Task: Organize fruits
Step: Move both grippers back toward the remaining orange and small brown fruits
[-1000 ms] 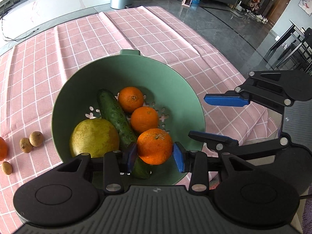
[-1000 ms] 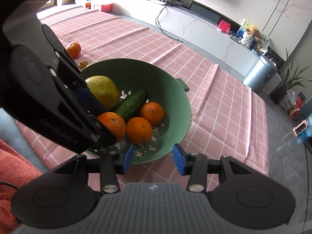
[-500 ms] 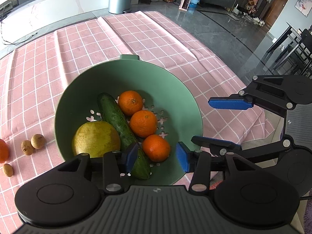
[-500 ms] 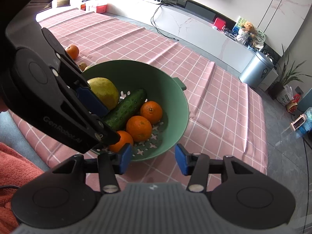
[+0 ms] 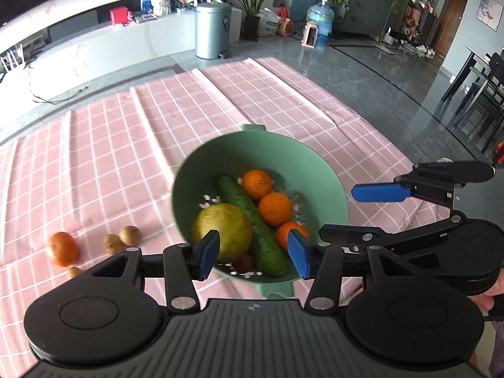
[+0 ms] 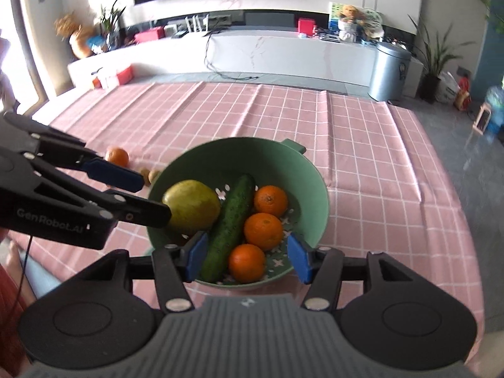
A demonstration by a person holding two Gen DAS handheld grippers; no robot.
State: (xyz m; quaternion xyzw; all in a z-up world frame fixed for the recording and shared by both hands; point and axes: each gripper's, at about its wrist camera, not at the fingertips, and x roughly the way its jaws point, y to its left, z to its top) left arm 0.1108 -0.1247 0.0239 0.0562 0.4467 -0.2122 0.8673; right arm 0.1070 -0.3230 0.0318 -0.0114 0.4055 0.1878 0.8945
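Note:
A green colander bowl [image 5: 283, 154] [image 6: 302, 170] sits on the pink checked cloth. It holds three oranges [image 5: 274, 209] [image 6: 264, 231], a cucumber [image 5: 252, 223] [image 6: 231, 217], a yellow-green pear [image 5: 225, 226] [image 6: 191, 205] and a small dark red fruit [image 5: 243, 263]. My left gripper [image 5: 253, 253] is open and empty above the bowl's near rim. My right gripper [image 6: 247, 256] is open and empty over the bowl's near edge. One more orange [image 5: 63, 248] [image 6: 117, 157] lies on the cloth left of the bowl.
Several small brown fruits [image 5: 121, 238] [image 6: 150, 174] lie on the cloth between the loose orange and the bowl. The cloth's right edge [image 5: 393, 145] drops to a grey floor. A steel bin [image 5: 212, 30] and a white cabinet stand beyond the table.
My left gripper let go of the orange into the bowl, opened wider and drew back and up. My right gripper also lifted and pulled back, its view now level over the bowl.

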